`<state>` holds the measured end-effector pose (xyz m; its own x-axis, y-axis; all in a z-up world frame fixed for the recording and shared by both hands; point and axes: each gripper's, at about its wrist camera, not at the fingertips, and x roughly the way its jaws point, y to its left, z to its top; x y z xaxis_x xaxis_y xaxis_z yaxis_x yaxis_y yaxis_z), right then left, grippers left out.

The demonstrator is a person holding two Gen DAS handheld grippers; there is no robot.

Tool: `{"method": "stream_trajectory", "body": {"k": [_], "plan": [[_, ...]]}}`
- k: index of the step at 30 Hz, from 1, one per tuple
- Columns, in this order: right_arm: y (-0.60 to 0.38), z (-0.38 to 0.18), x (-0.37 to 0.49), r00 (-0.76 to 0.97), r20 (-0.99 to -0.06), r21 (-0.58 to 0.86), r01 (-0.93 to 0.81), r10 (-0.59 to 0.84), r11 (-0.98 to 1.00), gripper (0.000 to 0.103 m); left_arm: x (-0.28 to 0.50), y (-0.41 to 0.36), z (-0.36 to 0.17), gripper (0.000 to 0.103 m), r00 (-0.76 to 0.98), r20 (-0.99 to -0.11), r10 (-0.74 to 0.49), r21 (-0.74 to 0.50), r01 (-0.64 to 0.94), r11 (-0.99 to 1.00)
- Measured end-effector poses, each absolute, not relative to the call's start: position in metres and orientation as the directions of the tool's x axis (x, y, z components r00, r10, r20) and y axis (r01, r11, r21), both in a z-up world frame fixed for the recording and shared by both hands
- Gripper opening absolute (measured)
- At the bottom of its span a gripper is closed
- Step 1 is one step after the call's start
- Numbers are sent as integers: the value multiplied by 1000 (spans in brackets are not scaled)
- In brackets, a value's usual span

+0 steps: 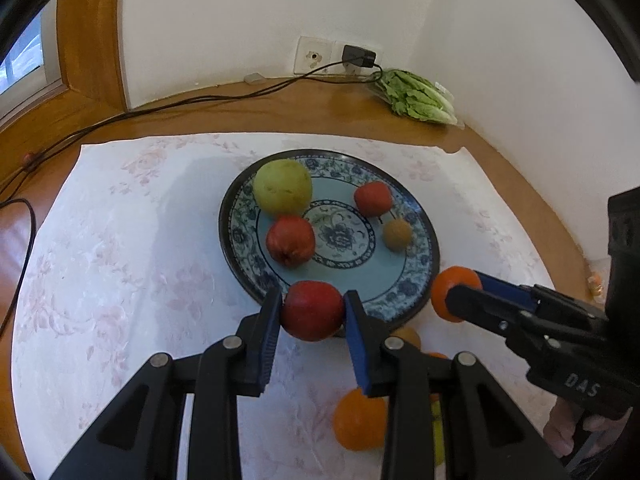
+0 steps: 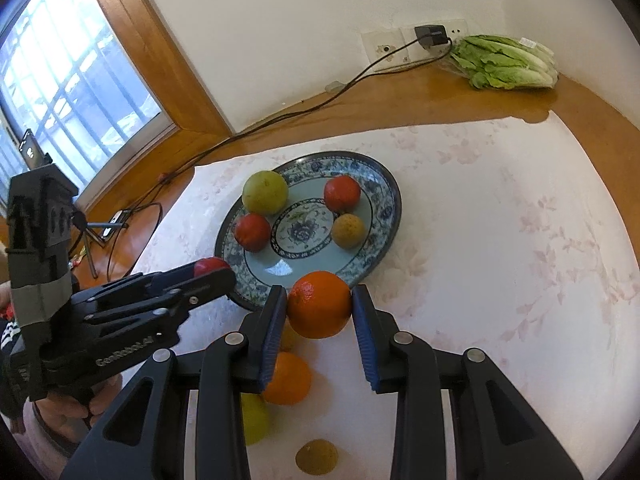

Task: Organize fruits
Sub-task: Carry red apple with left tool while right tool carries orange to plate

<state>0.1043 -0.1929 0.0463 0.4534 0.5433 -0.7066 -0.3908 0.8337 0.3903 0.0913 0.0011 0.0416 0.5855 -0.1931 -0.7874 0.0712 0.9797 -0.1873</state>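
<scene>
A blue patterned plate holds a green pear, two red fruits and a small brown fruit. My left gripper is shut on a red apple above the plate's near rim. My right gripper is shut on an orange by the plate's near-right rim. A second orange, a yellow-green fruit and a brown fruit lie on the cloth below.
A white floral cloth covers the wooden table. Bagged lettuce lies in the far corner. A black cable runs from the wall charger. A window is on the left.
</scene>
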Motion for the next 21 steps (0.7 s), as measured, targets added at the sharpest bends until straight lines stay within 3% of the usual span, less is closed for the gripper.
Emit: {"method": "stream_trajectory", "body": {"k": [21], "plan": [[-174, 30, 126, 475, -704, 353, -410, 527, 841, 35, 114, -2, 25, 33, 596, -784, -176, -164, 74, 984]]}}
